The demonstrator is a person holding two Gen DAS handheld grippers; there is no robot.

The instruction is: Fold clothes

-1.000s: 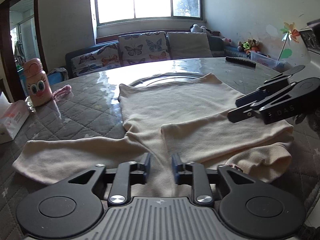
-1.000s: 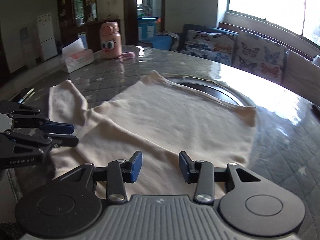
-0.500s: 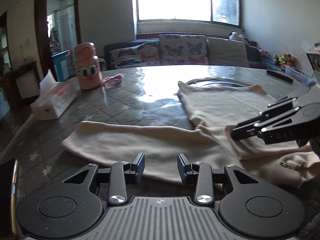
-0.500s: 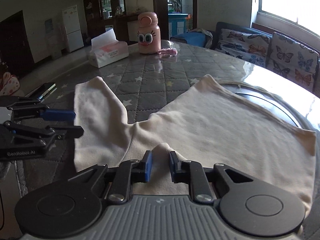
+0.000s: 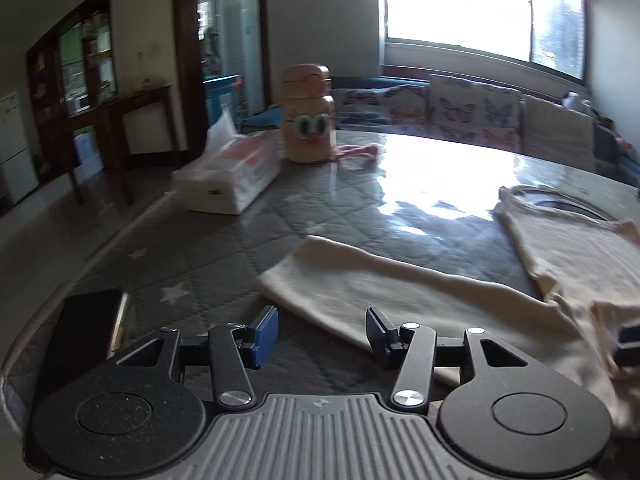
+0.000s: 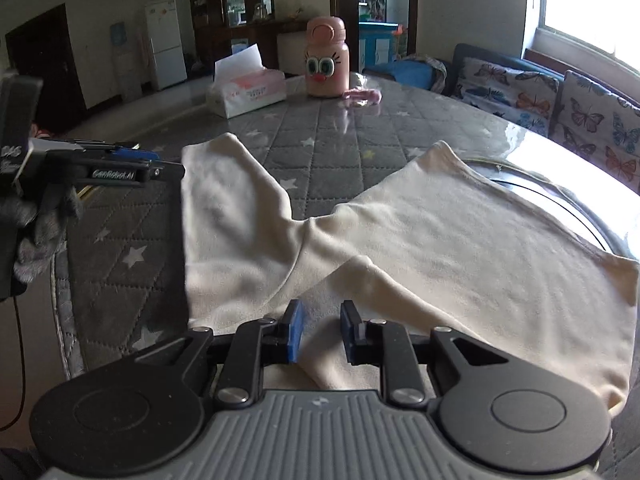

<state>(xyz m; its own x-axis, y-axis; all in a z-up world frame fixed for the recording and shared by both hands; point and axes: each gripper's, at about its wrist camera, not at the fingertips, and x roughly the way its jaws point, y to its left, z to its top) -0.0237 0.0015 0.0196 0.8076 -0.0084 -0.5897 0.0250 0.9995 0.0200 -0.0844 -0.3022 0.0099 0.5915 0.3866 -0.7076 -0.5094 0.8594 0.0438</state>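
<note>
left gripper (image 5: 322, 330): jaws just opened wider, nothing held
right gripper (image 6: 320, 330): reopened slightly, shirt (image 6: 440, 240) fold between pads, grip unclear

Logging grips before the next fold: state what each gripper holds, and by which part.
Left gripper: nothing; jaws just opening, empty, beside the flat sleeve. Right gripper: jaws just opening, folded sleeve between them; grip cannot be told.

A lived-in home is shown: a sofa (image 6: 532, 88) with butterfly-print cushions is set beneath a bright window (image 5: 480, 12), a white fridge (image 6: 165, 40) and dark wooden cabinets (image 6: 248, 8) are seen behind, and a tissue box (image 6: 248, 92) and a cartoon-faced pink bottle (image 6: 326, 58) are kept on the quilted surface (image 6: 320, 140).
</note>
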